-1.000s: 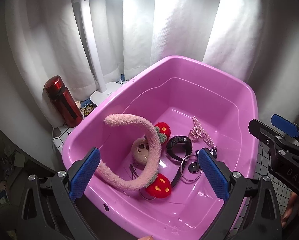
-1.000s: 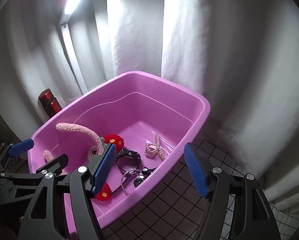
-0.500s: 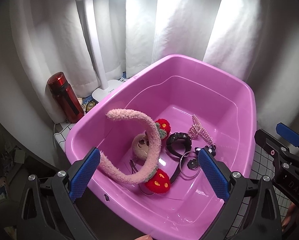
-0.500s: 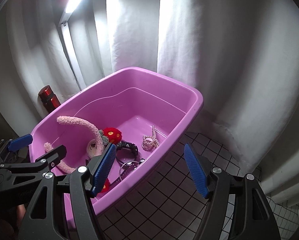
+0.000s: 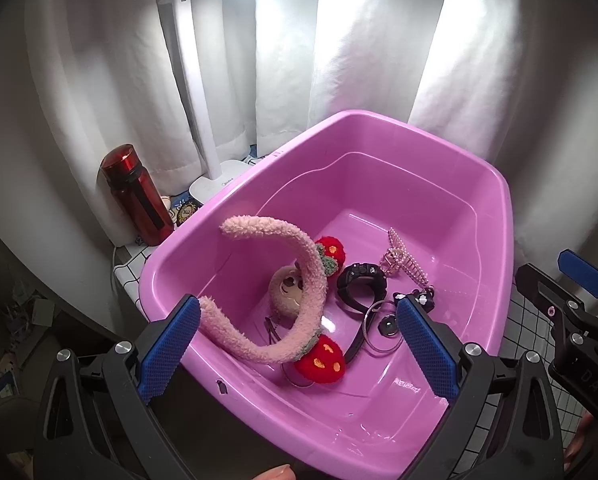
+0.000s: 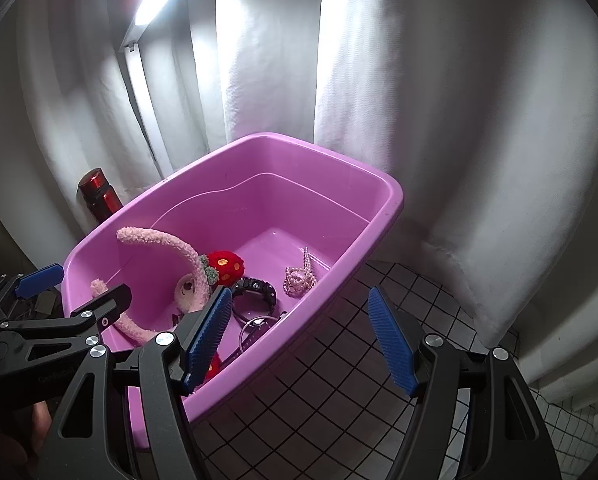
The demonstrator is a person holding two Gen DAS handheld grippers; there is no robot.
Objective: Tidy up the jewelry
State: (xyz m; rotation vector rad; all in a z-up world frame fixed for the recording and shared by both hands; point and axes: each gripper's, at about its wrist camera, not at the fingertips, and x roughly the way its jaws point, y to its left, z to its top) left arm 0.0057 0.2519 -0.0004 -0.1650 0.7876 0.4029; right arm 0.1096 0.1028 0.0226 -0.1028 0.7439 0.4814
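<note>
Jewelry lies heaped in the tub (image 5: 495, 216): headband (image 5: 299, 280), watch (image 5: 361, 280), pearl clip (image 5: 399, 260), ring (image 5: 383, 326). Left gripper (image 5: 299, 350) and right gripper (image 6: 303, 338) both hover wide open, holding nothing (apparently between picks). Next: lower over one piece and close. "DAS" shows on the right gripper's body; other print is illegible.

A white tabletop with a black grid pattern (image 6: 339, 380) carries everything. Directly on it stands a large pink plastic tub (image 5: 499, 216), taking up most of the surface, with bare grid showing along its right side. At the tub's far left corner a dark red water bottle (image 5: 137, 196) stands upright, just beside the white base of a desk lamp (image 5: 219, 186), and a small round patterned item (image 5: 187, 211), too small to identify, lies between them
</note>
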